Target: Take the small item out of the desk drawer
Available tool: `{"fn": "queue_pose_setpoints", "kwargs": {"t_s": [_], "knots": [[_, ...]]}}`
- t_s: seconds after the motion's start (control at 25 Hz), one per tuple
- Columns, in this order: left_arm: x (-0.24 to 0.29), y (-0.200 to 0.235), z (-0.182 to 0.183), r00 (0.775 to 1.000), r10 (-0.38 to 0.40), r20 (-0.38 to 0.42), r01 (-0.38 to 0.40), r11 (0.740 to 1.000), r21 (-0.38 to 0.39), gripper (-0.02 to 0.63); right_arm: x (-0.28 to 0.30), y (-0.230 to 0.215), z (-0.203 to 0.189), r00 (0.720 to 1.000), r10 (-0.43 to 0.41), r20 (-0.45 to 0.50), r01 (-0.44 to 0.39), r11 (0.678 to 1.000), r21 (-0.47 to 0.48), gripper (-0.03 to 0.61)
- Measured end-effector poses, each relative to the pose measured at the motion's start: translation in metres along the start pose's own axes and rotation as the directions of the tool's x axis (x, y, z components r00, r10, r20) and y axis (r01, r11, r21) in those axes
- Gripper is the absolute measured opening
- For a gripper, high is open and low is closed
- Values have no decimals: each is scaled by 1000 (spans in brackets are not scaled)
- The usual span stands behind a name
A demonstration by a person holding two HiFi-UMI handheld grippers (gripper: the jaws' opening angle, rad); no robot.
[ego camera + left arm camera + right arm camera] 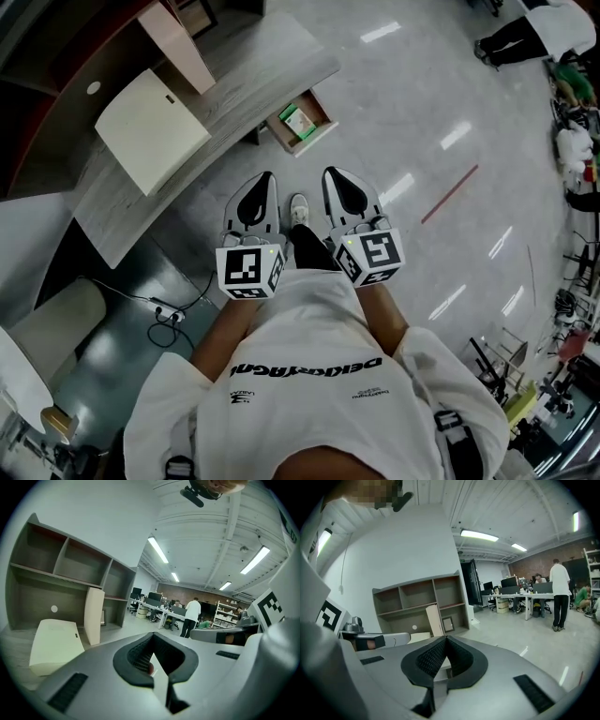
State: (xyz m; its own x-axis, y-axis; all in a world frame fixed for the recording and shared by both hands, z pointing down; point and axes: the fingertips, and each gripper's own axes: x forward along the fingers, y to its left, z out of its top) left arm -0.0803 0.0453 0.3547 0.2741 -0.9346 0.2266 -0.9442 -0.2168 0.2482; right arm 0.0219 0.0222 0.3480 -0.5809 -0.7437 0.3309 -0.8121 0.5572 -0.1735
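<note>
- My left tool (265, 184) and right tool (332, 180) are both pressed together at the tips and carry nothing.
- The small green-and-white box (298, 121) lies inside the open light-wood drawer (322, 105), which juts out from under the edge of the grey wood-grain desk (253, 84).
- It sits ahead of me and well below, between the lines of my two tools. Neither is clearly nearer.
- The box lies flat, apparently square with the drawer walls. I cannot make out its long axis at this size.
- I judge the reach goes forward and down.
</note>
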Motion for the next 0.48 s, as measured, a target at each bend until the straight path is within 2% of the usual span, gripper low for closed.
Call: {"fn": "queue_pose_setpoints", "kwargs": {"t_s": [0.48], "knots": [[77, 12, -76, 991, 52, -125, -50, 999, 15, 15, 77, -75, -57, 994, 23, -103, -23, 1000, -6, 31]]}}
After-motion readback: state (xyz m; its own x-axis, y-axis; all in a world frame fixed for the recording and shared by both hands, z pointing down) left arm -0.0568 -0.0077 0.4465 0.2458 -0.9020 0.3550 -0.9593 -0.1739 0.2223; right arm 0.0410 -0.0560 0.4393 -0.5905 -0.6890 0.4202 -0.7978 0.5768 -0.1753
